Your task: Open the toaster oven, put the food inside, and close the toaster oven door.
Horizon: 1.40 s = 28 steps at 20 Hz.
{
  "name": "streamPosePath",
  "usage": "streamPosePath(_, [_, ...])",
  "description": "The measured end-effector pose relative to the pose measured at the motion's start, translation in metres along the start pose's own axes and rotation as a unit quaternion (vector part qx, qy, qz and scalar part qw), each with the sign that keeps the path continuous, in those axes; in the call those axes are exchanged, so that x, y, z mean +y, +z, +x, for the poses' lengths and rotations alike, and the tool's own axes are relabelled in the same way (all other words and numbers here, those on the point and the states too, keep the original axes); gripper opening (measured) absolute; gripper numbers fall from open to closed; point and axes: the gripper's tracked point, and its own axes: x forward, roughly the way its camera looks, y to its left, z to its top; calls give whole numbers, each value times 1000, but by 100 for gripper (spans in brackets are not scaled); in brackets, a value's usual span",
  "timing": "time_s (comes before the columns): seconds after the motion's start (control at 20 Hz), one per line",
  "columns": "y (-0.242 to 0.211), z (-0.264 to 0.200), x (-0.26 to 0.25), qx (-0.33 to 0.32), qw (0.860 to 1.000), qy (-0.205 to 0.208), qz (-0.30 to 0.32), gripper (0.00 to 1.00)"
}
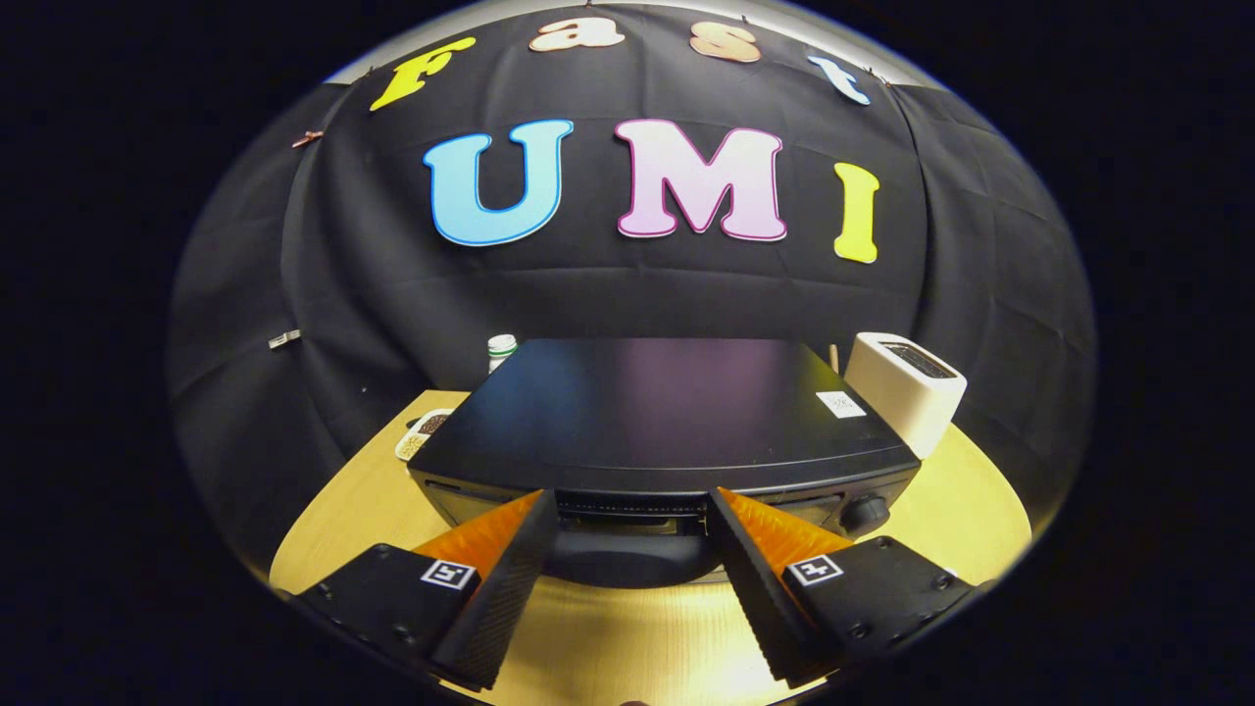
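Black toaster oven (667, 412), door seemingly ajar.

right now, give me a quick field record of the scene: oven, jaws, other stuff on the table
toaster oven: black, on the wooden table, door appears shut
handle: dark, on the oven front, between and just beyond the fingertips
gripper: jaws open, gripping nothing, fingertips close to the oven front
knob: on the oven front, beside the handle
white toaster: next to the oven
bottle: white, behind the oven
snack tray: beside the oven
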Motion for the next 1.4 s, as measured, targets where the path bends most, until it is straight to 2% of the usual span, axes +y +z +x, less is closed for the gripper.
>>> streamPosePath(0.65, [-53, -53, 3, 45, 999, 15, -6, 99])
streamPosePath(0.8, [-67, -60, 3, 48, 998, 21, -40, 99])
streamPosePath(1.0, [-92, -73, 4, 58, 996, 26, -55, 99])
streamPosePath(1.3, [-170, -81, -4, 161, 985, 32, -56, 99])
streamPosePath(1.4, [-175, -81, -10, 168, 983, 34, -59, 100])
